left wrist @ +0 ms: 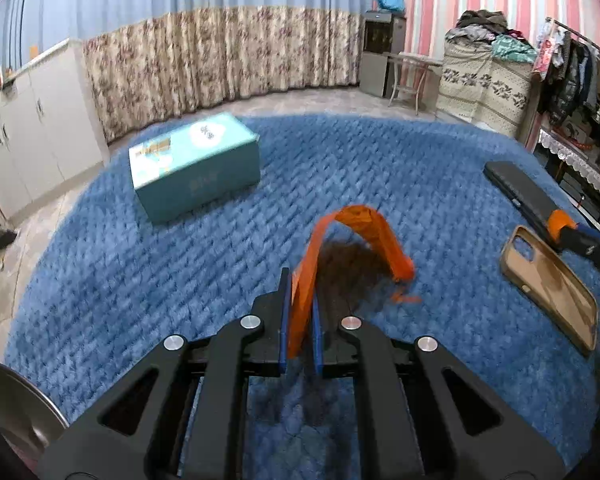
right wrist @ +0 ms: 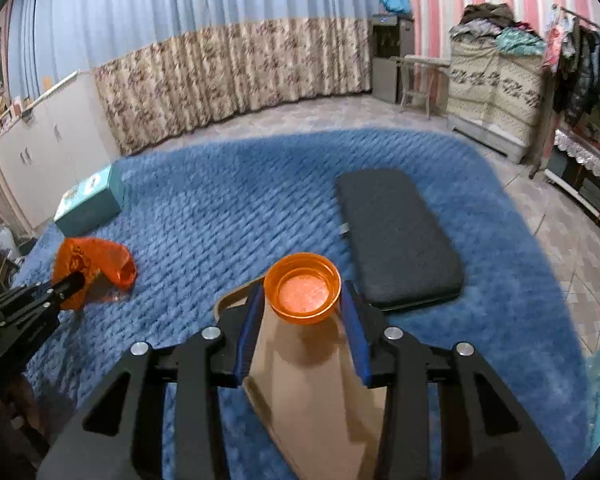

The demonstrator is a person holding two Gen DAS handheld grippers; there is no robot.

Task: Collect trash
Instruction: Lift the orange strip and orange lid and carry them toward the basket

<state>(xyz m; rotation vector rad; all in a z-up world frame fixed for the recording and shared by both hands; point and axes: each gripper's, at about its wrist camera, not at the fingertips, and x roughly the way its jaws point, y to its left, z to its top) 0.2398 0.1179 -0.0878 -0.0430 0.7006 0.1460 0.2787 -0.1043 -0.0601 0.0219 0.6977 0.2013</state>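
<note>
Left claw [left wrist: 300, 312] is pinching the orange bag [left wrist: 356, 236] at center frame, holding its mouth open. Right claw [right wrist: 303, 312] is gripping an orange cap [right wrist: 303, 288], probably heading lower left to drop it in, over the blue rug [right wrist: 220, 216].

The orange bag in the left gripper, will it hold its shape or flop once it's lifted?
Probably floppy: the orange bag arches limply from the left gripper and sags onto the blue rug. It looks thin and see-through, so likely very light and prone to swinging.
</note>
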